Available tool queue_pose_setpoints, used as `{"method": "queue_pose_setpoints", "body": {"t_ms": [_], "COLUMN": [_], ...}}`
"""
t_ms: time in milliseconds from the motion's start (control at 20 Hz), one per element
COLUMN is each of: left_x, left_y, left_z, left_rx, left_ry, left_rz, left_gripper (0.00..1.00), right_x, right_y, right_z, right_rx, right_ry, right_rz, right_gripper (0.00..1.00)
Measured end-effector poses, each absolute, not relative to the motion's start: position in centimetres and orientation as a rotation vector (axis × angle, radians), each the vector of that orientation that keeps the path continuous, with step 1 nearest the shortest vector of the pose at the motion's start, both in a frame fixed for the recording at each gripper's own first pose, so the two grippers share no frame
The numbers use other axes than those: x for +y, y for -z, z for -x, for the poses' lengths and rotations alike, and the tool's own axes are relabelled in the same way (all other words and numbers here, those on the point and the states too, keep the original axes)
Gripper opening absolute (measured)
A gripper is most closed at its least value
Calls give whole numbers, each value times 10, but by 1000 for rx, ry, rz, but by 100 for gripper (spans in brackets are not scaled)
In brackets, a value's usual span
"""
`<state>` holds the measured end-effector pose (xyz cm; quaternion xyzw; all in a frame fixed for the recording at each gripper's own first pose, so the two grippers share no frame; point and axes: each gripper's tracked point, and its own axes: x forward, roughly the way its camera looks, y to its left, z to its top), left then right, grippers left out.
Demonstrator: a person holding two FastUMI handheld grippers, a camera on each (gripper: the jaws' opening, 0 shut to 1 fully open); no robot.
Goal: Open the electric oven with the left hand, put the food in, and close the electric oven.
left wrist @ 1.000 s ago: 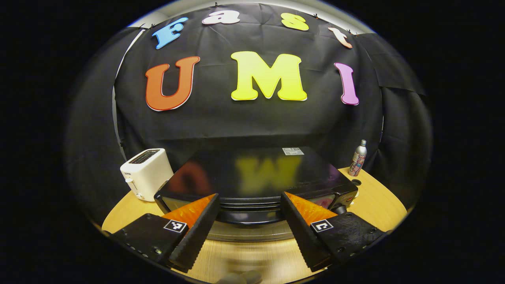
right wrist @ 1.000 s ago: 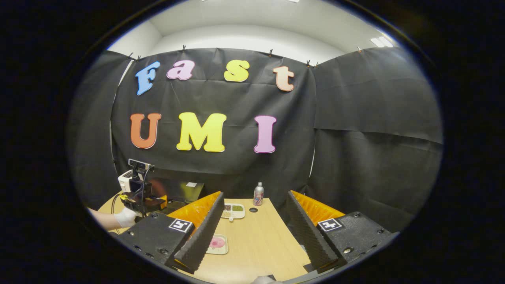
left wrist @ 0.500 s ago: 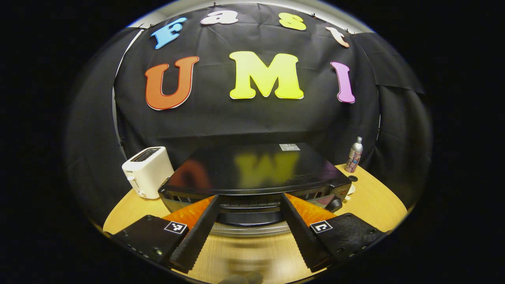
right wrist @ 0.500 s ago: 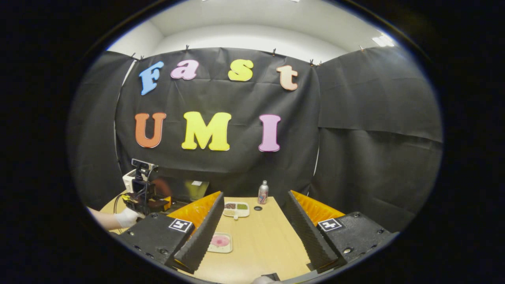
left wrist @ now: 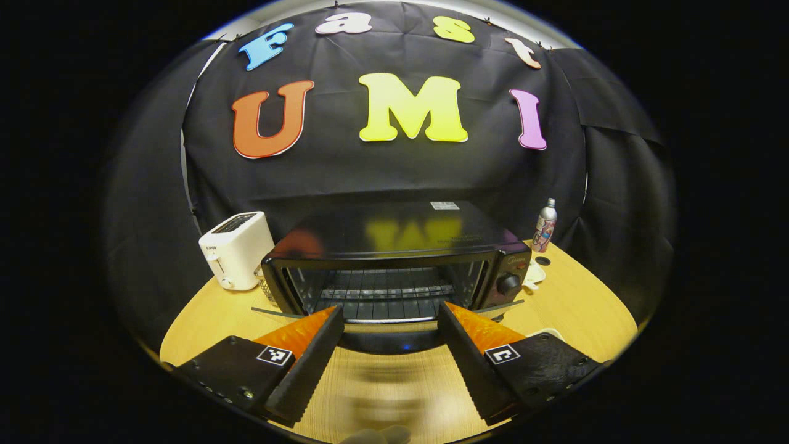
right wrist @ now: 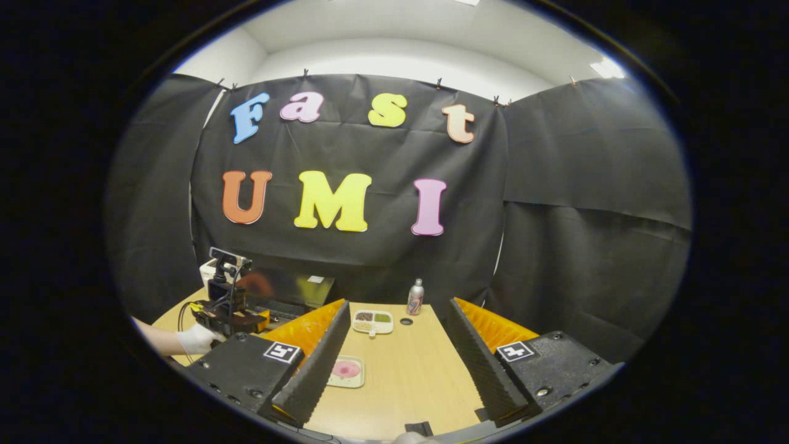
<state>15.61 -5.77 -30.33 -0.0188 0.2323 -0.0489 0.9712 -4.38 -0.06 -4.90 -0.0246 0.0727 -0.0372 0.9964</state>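
Since the earlier frames, the oven [left wrist: 394, 259] door had swung down, baring the rack. Left gripper [left wrist: 389, 320] hung before it, jaws apart, empty. Right gripper [right wrist: 397, 333] hovered likewise over the food tray [right wrist: 346, 371] on the table [right wrist: 407, 376].

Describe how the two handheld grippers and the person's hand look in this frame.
Each gripper carries two long wedge-shaped fingers with ridged inner faces, set on blocky black mounts bearing small square black-and-white markers. The left gripper, seen in the right gripper view, has a camera on top, trailing cables, and is held by a hand in a white glove.
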Motion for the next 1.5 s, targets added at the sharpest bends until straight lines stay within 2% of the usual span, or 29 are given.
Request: {"method": "queue_pose_setpoints", "body": {"t_ms": [1000,1500], "left_x": [-58,-56], "left_y": [366,425], "left_z": [-84,-61], "left_rx": [592,765], "left_ry": [102,92], "left_rz": [34,79], "left_gripper": [98,97], "right_x": [-1,-2], "right_y": [76,85], "right_z": [67,67], "right_rx": [201,227], "right_ry": [84,94], "right_rz": [37,49], "right_gripper": [96,96]}}
